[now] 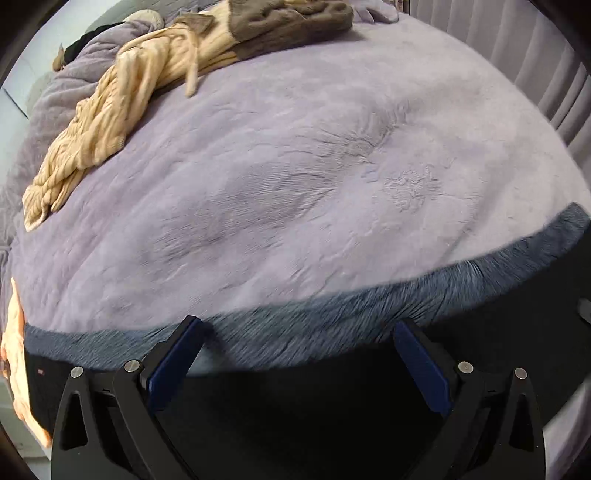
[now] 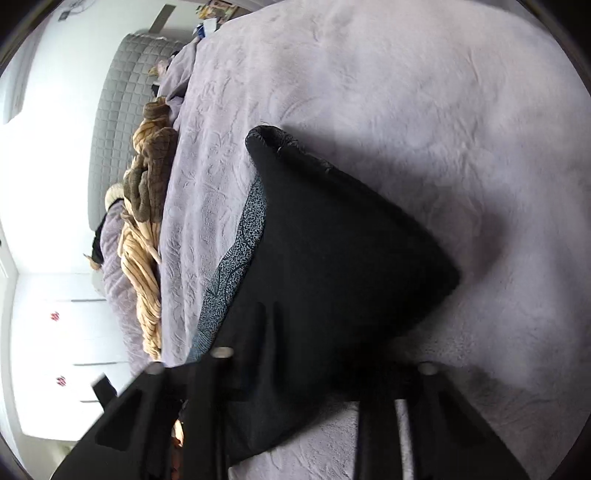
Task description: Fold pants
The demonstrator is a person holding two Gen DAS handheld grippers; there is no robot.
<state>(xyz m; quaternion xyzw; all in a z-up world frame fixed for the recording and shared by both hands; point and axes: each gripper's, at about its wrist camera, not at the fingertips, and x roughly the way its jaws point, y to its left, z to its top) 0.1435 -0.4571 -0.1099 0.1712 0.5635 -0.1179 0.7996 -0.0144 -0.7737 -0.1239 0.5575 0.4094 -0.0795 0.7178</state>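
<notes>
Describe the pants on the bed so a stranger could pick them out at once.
Find the wide lilac plush bedspread. At its near side lies a black garment with a fuzzy blue-grey lining, the black pants. The other clothes, a crumpled tan ribbed garment and a brown fleecy one, are pale or brown and piled along the far edge.

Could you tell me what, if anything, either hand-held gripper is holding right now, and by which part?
The right hand-held gripper grips the black pants by a bunched fold; exactly where is hidden. The left hand-held gripper is open and holds nothing.
</notes>
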